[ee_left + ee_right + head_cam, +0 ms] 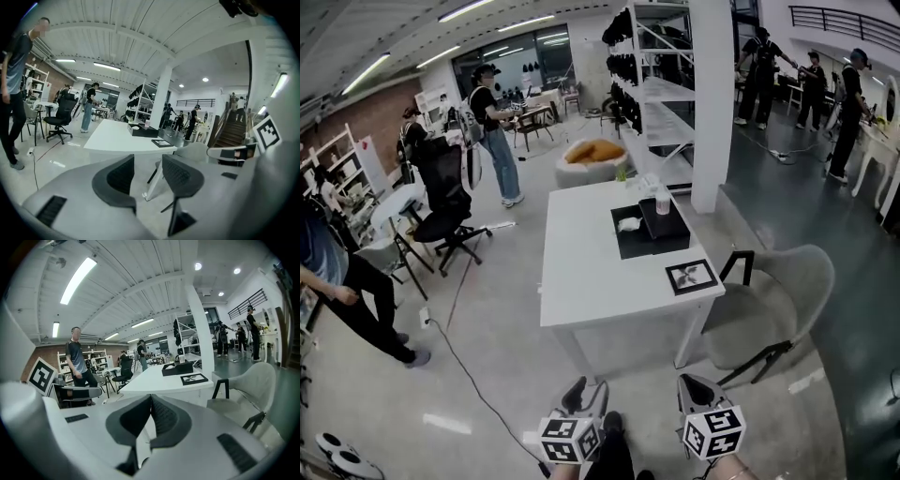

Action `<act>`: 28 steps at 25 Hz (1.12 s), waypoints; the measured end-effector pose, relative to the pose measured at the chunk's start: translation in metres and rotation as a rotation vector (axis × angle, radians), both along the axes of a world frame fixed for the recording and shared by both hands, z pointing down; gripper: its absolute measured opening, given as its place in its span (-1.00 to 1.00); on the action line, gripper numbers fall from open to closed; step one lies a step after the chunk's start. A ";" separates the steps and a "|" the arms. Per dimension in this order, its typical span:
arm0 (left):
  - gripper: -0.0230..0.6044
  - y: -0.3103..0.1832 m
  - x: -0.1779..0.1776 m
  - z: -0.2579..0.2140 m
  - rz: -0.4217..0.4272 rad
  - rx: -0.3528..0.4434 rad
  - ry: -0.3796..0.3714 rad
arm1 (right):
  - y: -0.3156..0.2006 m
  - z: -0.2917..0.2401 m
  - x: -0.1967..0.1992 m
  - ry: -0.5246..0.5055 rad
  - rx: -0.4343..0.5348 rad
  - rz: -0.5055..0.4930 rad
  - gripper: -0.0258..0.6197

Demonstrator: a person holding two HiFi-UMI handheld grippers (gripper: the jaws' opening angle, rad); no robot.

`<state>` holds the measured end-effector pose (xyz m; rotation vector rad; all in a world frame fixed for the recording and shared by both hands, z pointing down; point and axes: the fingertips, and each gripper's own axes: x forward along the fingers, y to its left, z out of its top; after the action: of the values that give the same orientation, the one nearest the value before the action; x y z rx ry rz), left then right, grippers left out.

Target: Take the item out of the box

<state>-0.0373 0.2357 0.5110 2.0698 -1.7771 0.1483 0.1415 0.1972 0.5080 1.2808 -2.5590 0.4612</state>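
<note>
A black open box (664,219) stands on a black mat (630,246) at the far right of the white table (591,281). A clear bottle (663,201) rises from the box, and a white crumpled item (628,224) lies on the mat beside it. Both grippers hang low in the head view, well short of the table. My left gripper (586,389) (148,161) is open with nothing between its jaws. My right gripper (696,382) (151,397) is shut and empty. The box (143,131) (180,368) is far off in both gripper views.
A black-framed card (691,276) lies at the table's near right corner. A grey chair (778,300) stands right of the table, a white pillar (712,103) and shelving (661,103) behind it. A black office chair (445,202), a floor cable (478,389) and several people are around.
</note>
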 end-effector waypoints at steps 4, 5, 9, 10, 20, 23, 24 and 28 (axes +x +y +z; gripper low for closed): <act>-0.38 -0.038 -0.019 -0.004 0.019 0.011 -0.001 | -0.032 0.003 -0.020 0.004 -0.011 0.010 -0.92; -0.37 -0.048 -0.024 -0.005 0.022 0.014 0.001 | -0.041 0.003 -0.025 0.006 -0.013 0.012 -0.92; -0.34 -0.091 -0.049 -0.007 0.036 0.018 0.001 | -0.083 0.003 -0.050 0.010 -0.011 0.025 -0.92; -0.33 -0.103 -0.055 -0.007 0.037 0.017 0.001 | -0.093 0.003 -0.056 0.010 -0.012 0.029 -0.92; -0.31 -0.199 -0.113 -0.011 0.082 0.017 -0.001 | -0.184 -0.006 -0.110 0.014 -0.010 0.092 -0.92; -0.29 -0.220 -0.127 -0.013 0.103 0.021 0.004 | -0.200 -0.008 -0.123 0.019 -0.008 0.116 -0.92; -0.29 -0.226 -0.131 -0.013 0.108 0.022 0.007 | -0.205 -0.009 -0.127 0.022 -0.007 0.123 -0.92; -0.27 -0.245 -0.145 -0.011 0.120 0.025 0.018 | -0.218 -0.011 -0.142 0.039 -0.007 0.138 -0.92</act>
<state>-0.1828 -0.0095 0.4997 2.1887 -1.6525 0.1418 -0.0007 -0.0207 0.4974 1.4557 -2.4450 0.4670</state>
